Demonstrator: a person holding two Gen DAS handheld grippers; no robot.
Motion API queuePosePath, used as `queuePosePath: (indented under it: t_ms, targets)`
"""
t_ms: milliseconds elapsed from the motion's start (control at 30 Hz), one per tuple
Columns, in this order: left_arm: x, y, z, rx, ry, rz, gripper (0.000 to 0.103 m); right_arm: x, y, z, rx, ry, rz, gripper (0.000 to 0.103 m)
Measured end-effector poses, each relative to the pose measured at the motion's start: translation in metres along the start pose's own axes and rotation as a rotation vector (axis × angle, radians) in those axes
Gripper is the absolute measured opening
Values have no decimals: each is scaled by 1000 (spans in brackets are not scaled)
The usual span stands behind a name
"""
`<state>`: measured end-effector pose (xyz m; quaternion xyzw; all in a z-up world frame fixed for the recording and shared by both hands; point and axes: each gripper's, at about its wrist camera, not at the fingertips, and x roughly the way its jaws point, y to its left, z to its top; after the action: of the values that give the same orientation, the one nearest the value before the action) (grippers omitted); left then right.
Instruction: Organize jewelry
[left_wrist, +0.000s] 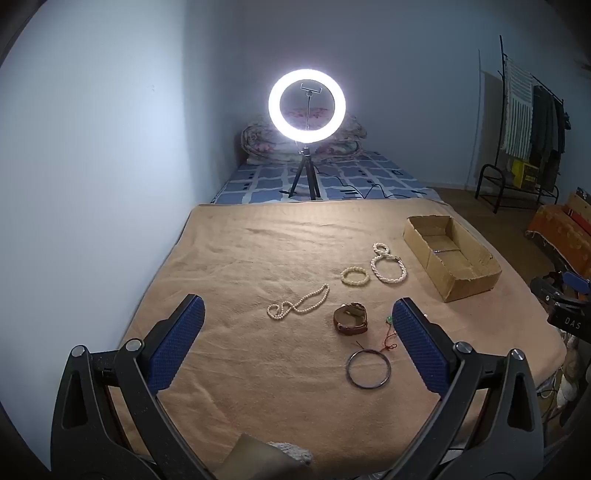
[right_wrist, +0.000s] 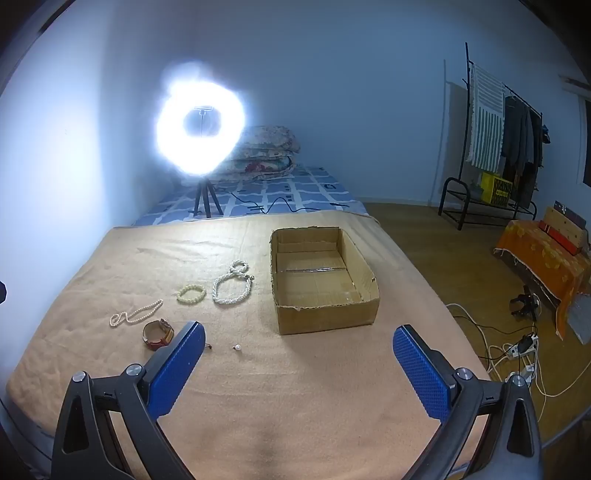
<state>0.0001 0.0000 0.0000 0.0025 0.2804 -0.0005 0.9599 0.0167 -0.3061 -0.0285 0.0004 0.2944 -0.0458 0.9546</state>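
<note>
Jewelry lies on a tan blanket (left_wrist: 240, 258). A pearl strand (left_wrist: 298, 305), a brown leather watch (left_wrist: 351, 318), a dark metal bangle (left_wrist: 368, 369), a cream bead bracelet (left_wrist: 355, 275) and a twisted pearl necklace (left_wrist: 387, 264) lie ahead of my left gripper (left_wrist: 298, 325), which is open and empty above the blanket. An open cardboard box (right_wrist: 321, 280) stands ahead of my right gripper (right_wrist: 298, 345), also open and empty. A single loose pearl (right_wrist: 237, 347) lies between the right gripper's fingers. The watch (right_wrist: 158, 334) sits beside its left finger (right_wrist: 177, 373).
A lit ring light on a tripod (left_wrist: 307, 107) stands on the bed beyond the blanket, with folded quilts (left_wrist: 258, 144) behind. A clothes rack (right_wrist: 506, 147), an orange-covered bench (right_wrist: 546, 251) and floor cables (right_wrist: 517, 350) are to the right.
</note>
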Motion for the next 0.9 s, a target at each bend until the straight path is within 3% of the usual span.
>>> queuePosePath:
  t_ms: [900]
  targets:
    - [-3,-1,6,20,-30,7,103,2,0,0,4,2,8,103]
